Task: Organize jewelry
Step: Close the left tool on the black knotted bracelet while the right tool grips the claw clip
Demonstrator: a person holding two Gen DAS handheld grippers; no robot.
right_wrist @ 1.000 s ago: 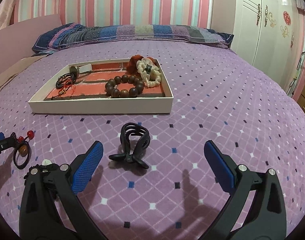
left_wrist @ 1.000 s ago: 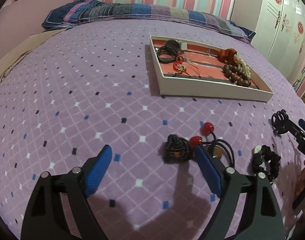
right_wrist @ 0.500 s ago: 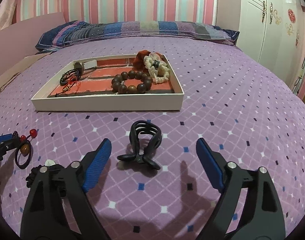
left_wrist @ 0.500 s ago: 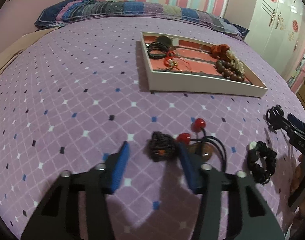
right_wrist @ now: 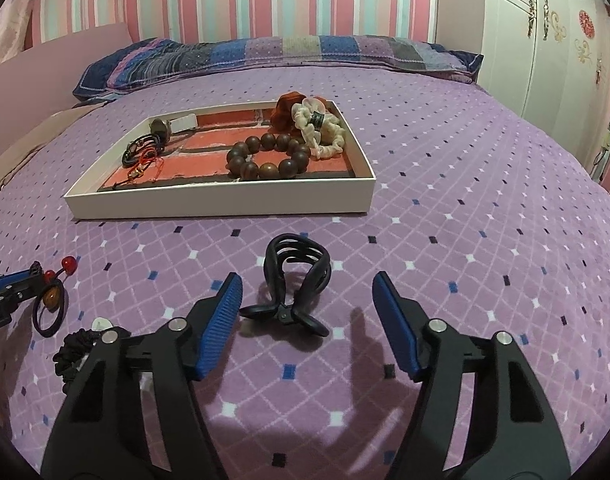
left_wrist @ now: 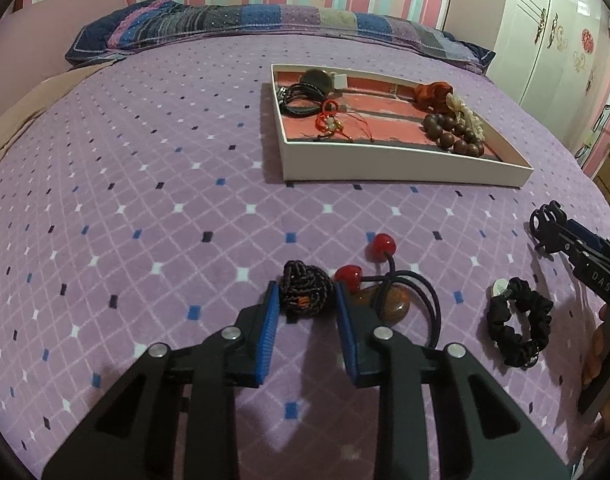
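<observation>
Dark knotted cord piece [left_wrist: 303,294] sat on the purple bedspread [left_wrist: 145,200], right between the blue pads of the left gripper [left_wrist: 305,300]. Jaws were closing around it; pads looked to be at its sides, but can't tell from the frame whether they pressed it yet. Just right of it: a black hair tie with red balls and an amber bead [left_wrist: 389,280], partly under the right pad. Further right, a black scrunchie [left_wrist: 519,326] lay loose.

Black claw hair clip [right_wrist: 293,280] lay on the bedspread between the fingers of the right gripper [right_wrist: 307,300]. Jaws were closing, clear gap on both sides, nothing gripped.

White tray [right_wrist: 225,202] sat farther up the bed, well apart from both grippers. Inside: brown bead bracelet [right_wrist: 265,156], cream scrunchie [right_wrist: 321,128], orange scrunchie [right_wrist: 287,110], black cords and a red string piece [right_wrist: 143,152] at the left end.

Striped pillow [right_wrist: 265,52] lay along the head of the bed.
</observation>
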